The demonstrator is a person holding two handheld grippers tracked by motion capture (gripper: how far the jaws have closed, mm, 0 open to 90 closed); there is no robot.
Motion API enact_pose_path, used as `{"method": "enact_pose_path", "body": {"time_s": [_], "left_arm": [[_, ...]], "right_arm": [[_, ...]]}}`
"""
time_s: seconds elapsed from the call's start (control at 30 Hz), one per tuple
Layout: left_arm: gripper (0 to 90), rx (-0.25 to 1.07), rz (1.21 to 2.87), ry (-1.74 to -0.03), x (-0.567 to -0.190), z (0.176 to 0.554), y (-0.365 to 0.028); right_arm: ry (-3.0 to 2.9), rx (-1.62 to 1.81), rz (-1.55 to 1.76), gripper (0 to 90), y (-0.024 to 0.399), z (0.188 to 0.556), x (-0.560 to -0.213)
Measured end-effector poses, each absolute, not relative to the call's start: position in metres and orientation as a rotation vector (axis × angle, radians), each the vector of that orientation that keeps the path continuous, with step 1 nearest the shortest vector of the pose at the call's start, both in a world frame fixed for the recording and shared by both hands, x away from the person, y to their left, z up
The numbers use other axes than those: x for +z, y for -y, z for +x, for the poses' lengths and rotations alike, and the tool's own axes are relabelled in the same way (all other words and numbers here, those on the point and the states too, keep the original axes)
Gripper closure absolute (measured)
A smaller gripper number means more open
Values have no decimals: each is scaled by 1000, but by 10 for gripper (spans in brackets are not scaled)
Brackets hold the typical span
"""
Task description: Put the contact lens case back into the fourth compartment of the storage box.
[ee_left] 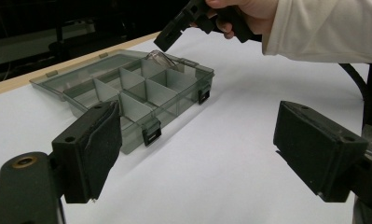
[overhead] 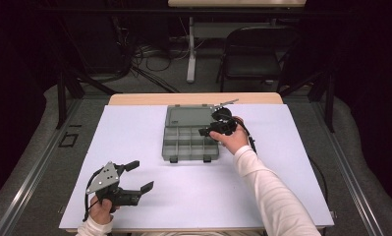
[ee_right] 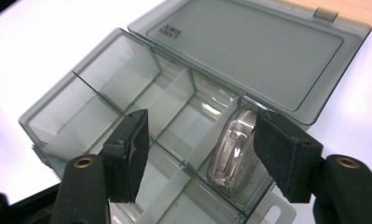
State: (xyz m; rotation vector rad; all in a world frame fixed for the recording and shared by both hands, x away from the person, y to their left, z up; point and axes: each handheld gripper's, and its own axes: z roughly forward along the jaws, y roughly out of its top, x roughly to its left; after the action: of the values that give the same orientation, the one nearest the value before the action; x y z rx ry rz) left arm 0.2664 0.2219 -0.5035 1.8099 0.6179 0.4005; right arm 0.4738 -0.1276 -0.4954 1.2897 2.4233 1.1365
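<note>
Spread wide over bare white table (overhead: pixel 193 196), the left gripper (overhead: pixel 140 176) pinches nothing, low near the table's front edge. Farther off, the right gripper (ee_right: pixel 200 154) hangs above the open grey compartment box (ee_right: pixel 127 79), jaws parted. A clear plastic disc-like piece (ee_right: pixel 232 154) stands on edge in a corner compartment, just beside one pad, whether touching I cannot tell
</note>
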Motion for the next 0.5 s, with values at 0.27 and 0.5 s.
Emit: {"method": "enact_pose_path", "body": {"time_s": [0.27, 0.5], "left_arm": [[159, 404, 1807, -622, -503, 265, -223], [159, 402, 1805, -620, -504, 265, -222]], "right_arm": [[-2373, 1216, 1280, 260, 133, 457, -487], [-2349, 1295, 1231, 211, 141, 434, -481]]}}
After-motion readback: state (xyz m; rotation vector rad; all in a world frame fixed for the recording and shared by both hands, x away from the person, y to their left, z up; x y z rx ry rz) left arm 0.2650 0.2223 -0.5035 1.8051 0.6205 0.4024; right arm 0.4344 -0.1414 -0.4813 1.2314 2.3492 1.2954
